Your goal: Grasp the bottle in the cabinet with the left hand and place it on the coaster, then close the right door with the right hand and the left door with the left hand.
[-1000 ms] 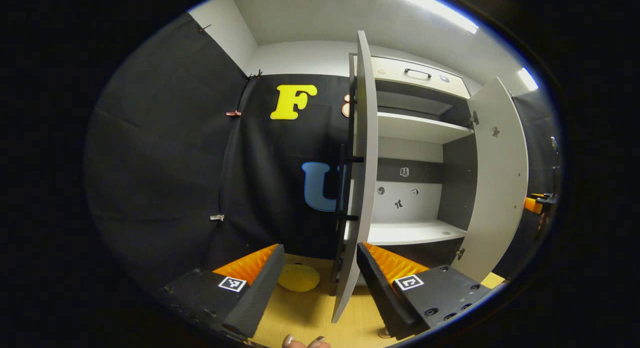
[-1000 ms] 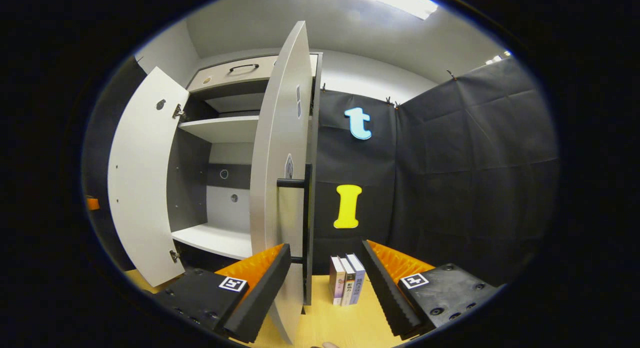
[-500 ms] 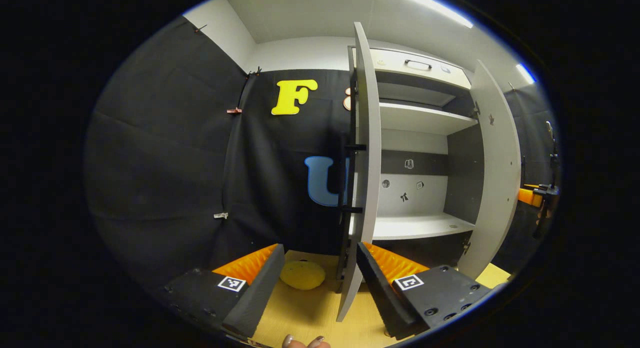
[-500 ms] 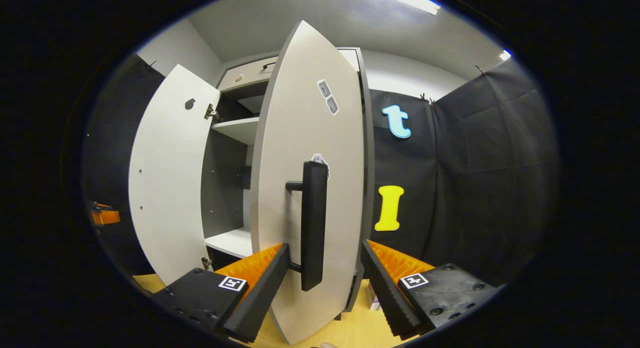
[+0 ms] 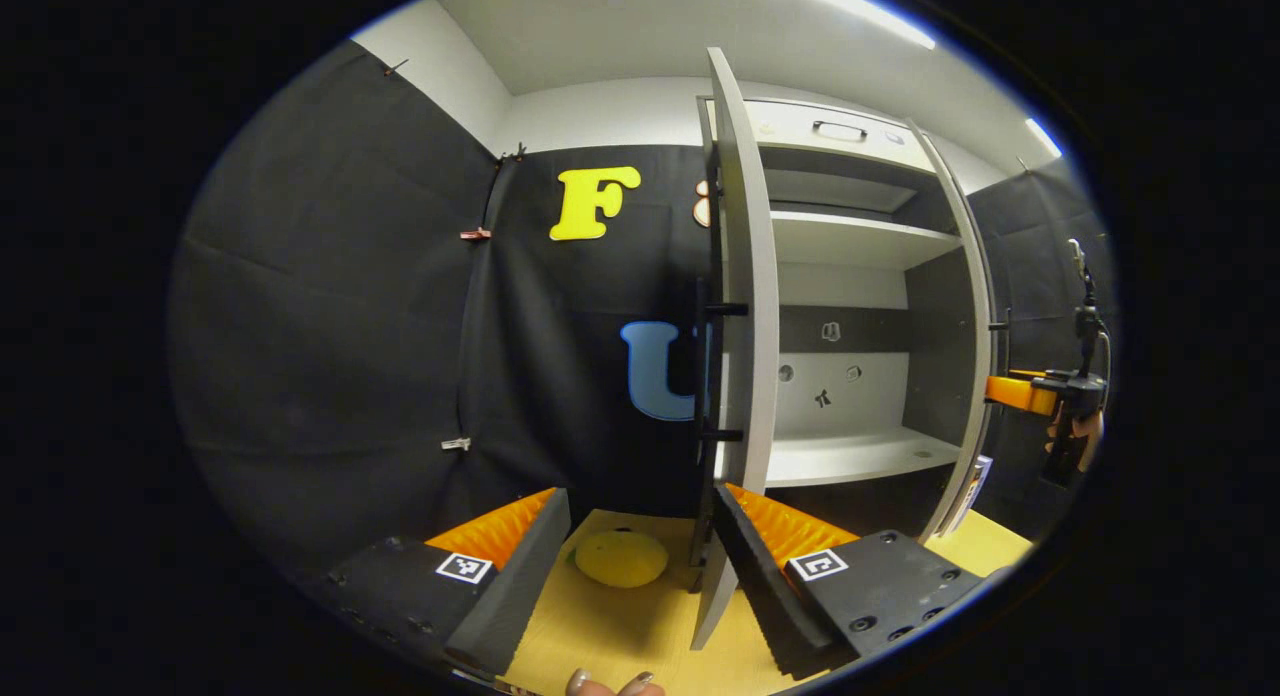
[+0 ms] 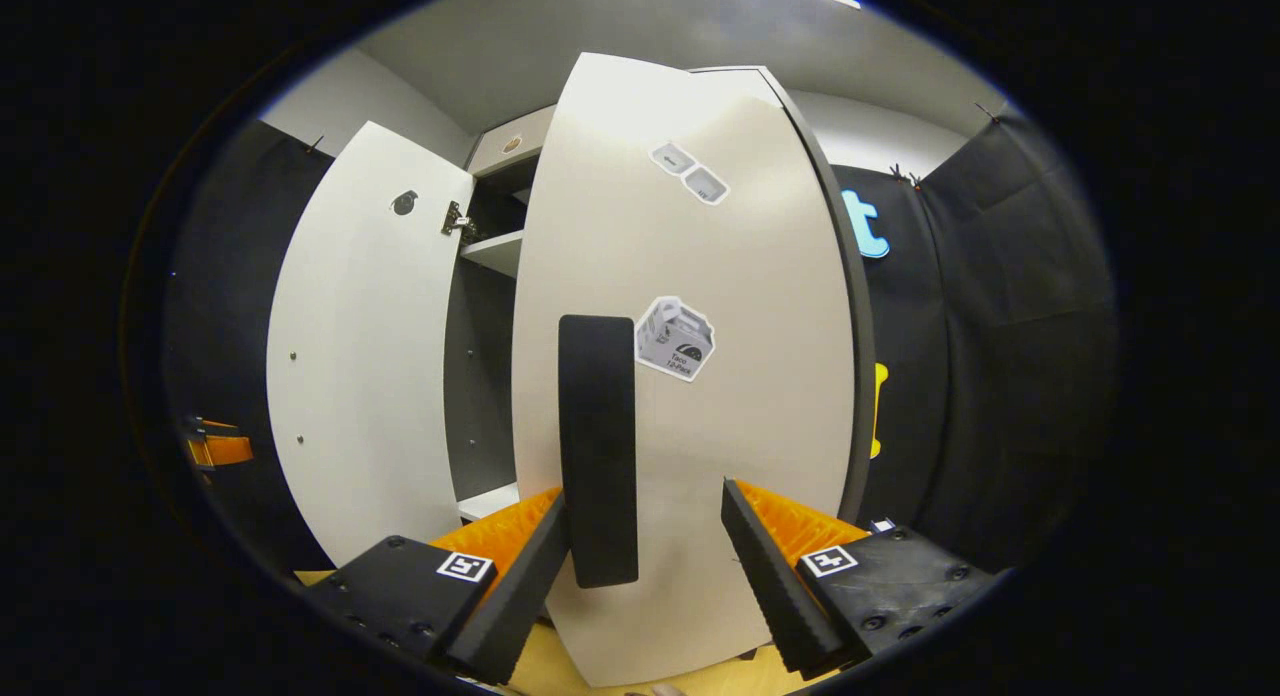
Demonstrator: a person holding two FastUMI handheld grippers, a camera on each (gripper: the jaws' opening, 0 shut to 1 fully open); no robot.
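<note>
Door-closing in hand: our right gripper (image 6: 645,536), jaws wide and holding nothing, faces the right door (image 6: 690,376) at frame centre, its black handle (image 6: 597,446) beside one finger. We judge a steady push on the panel closes it best. Our left gripper (image 5: 640,546) gapes empty beside the left door (image 5: 740,306). We cannot see the bottle; a yellow coaster (image 5: 620,558) lies bottom centre.

Tabletop (image 5: 600,636): yellow wood, bare in front.
Ceiling lights (image 5: 850,1): strips, lit.
Cloth clips (image 5: 474,234): on the wall seam, one above another.
Stickers (image 6: 675,338): three on a pale panel.
</note>
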